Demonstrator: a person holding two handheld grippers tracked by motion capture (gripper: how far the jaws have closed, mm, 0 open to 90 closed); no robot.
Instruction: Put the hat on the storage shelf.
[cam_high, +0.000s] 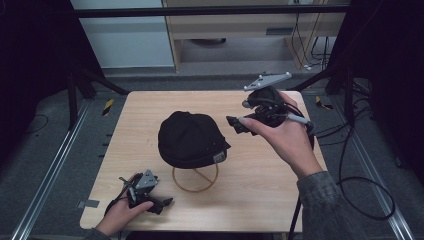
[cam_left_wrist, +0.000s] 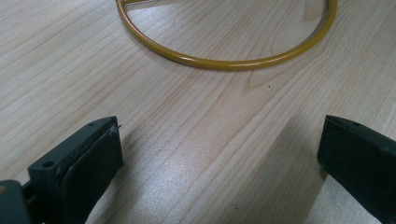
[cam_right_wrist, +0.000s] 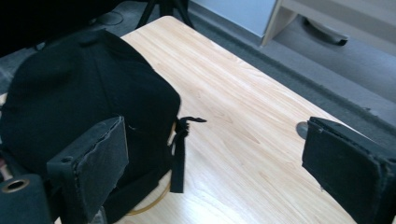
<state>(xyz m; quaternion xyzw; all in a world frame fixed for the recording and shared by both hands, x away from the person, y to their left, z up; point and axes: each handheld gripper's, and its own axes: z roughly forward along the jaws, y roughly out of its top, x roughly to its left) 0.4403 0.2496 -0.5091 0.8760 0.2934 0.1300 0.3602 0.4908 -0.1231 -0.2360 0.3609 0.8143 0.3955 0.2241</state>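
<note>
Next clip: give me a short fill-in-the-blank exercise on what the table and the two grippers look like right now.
1. The black cap sits on a stand whose base is a ____ wire ring.
2. The right gripper, held beside the cap, has its jaws ____.
3. The left gripper rests low over the ____ table, jaws apart with nothing between them.

Missing words: yellow; open; wooden

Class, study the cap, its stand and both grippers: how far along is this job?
Done, apparently: the black cap sits on the yellow wire stand. In hand: nothing; the right gripper is beside the cap, jaws open and empty. The left gripper rests open on the table. Left: probably only withdrawing.
</note>
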